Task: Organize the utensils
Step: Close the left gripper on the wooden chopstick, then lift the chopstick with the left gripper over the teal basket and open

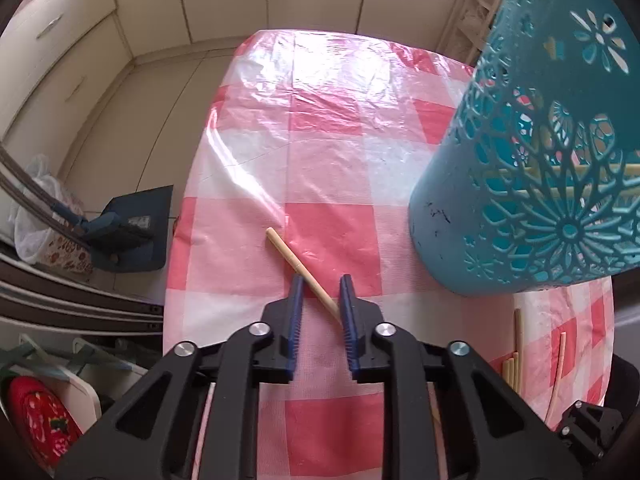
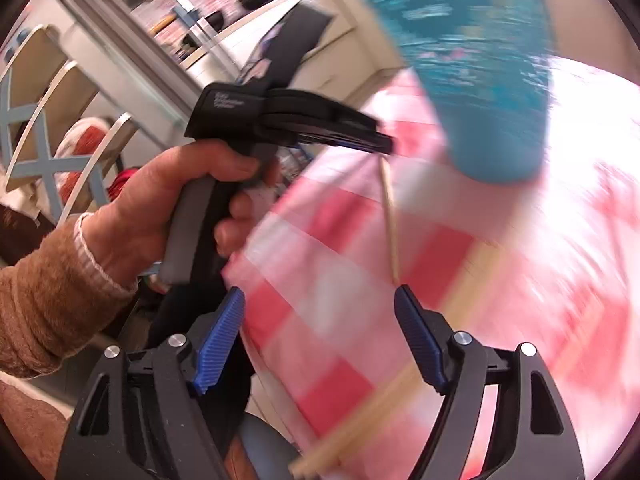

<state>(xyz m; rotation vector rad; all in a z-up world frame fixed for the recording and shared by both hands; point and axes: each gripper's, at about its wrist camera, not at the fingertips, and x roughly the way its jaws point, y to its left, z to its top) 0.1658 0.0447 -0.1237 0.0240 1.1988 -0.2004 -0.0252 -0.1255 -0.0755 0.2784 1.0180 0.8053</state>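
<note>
Left gripper [image 1: 322,292] pinching a chopstick [image 1: 304,270] on the table [image 1: 332,160].
Its jaws are clamping the stick's near end, the rest slanting away. The right gripper [image 2: 320,300] is standing wide apart, holding nothing. More chopsticks [image 1: 516,344] are lying beside the teal basket [image 1: 532,184].

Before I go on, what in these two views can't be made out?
- Left wrist view: teal holder top cut off by frame edge; contents seen only through the lattice.
- Left wrist view: whether the left claw pinches the chopstick; contact unclear.
- Right wrist view: motion blur smears loose chopsticks; count unclear.
</note>
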